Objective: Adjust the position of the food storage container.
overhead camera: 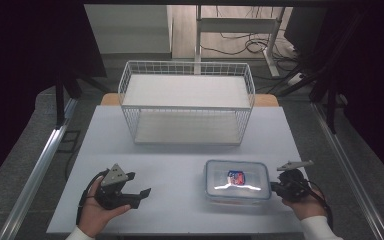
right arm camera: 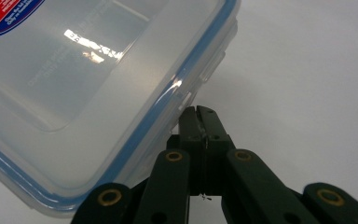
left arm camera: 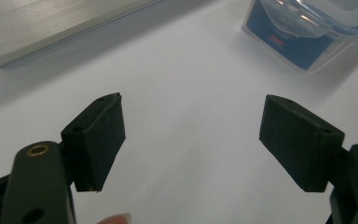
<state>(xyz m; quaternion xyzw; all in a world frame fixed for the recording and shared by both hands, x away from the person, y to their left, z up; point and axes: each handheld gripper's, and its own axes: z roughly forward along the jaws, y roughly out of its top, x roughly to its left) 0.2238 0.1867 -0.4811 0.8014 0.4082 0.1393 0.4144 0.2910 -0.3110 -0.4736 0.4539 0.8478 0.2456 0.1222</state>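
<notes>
While my right tool (overhead camera: 274, 188) sits pinched together against the near right edge of the food container (overhead camera: 237, 179), its jaws meet flat in the right gripper view just under the blue-trimmed lid's side latch (right arm camera: 210, 69), with nothing visibly caught between them. I judge this to be the opening of the job: the tool is nosing at the latch rather than holding the box, and the lid (right arm camera: 98, 84) looks seated all round. My left tool (overhead camera: 141, 193) waits on the near left of the desk (overhead camera: 180, 210), jaws spread wide and empty, its pads (left arm camera: 103, 140) framing bare white surface, well apart from the container. That clear box, marked by a red and blue label (overhead camera: 236, 177), lies flat on the desk's near right quarter. Farther back, at the desk's far edge, stands a white two-tier wire rack (overhead camera: 187, 102), both shelves bare. As I read it, everything remains to be done: the container has not been lifted, opened or shelved, and any carry to the rack would need a firmer hold than this closed-jaw contact offers.
</notes>
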